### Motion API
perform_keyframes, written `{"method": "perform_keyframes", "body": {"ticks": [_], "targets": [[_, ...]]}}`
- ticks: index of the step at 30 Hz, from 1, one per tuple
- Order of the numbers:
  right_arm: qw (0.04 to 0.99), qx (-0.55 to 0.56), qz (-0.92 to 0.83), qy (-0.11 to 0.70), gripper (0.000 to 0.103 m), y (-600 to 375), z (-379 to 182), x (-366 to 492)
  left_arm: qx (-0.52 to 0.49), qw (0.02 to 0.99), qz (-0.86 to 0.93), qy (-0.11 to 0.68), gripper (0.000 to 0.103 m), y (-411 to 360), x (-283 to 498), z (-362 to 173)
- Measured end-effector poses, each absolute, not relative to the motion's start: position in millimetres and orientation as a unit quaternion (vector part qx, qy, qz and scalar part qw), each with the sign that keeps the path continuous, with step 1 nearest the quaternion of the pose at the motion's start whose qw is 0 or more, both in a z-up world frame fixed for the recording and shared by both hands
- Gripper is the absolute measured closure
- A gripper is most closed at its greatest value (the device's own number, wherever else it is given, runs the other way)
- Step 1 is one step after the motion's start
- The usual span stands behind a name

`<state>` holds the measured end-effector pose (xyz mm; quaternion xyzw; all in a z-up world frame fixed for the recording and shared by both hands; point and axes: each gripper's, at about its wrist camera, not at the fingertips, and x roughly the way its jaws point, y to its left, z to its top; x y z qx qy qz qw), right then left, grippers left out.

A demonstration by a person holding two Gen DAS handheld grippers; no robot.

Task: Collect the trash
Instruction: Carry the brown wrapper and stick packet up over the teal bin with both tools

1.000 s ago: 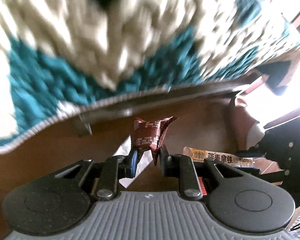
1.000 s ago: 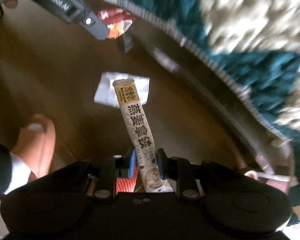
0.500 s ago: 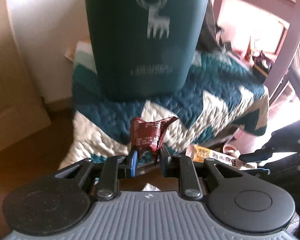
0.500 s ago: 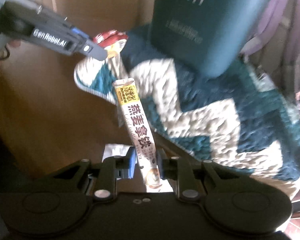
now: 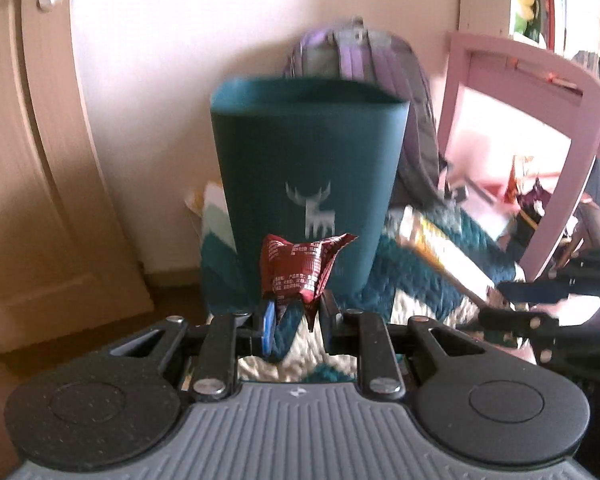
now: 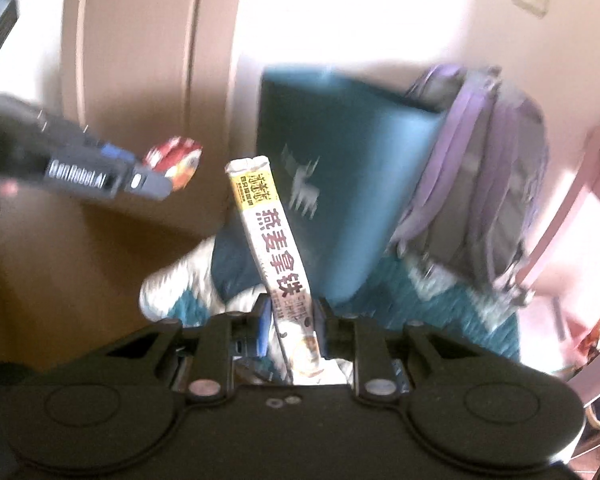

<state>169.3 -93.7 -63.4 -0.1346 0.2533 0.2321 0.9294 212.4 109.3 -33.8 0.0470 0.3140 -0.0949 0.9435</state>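
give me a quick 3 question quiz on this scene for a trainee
1. True or false: the left gripper is empty.
2. What does the right gripper hold? A) spoon B) long sachet C) sock
3. What stands on the rug, in front of the backpack?

Key:
1. False: it grips a red wrapper.
2. B, the long sachet.
3. The teal bin.

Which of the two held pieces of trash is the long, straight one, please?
The cream sachet in the right hand-held gripper; the red wrapper in the left hand-held gripper is short and crumpled.

Teal-white rug (image 5: 432, 280) on wooden floor (image 6: 80, 264)
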Motion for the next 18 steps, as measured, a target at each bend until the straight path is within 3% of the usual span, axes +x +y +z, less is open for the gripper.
{"method": "perform_keyframes", "body": {"ticks": [18], "targets": [[0.968,-0.03,0.202,0.142,0.082,-110,74,240,0.018,0.972,-0.084,0.219,0.081,80,261,101]]}}
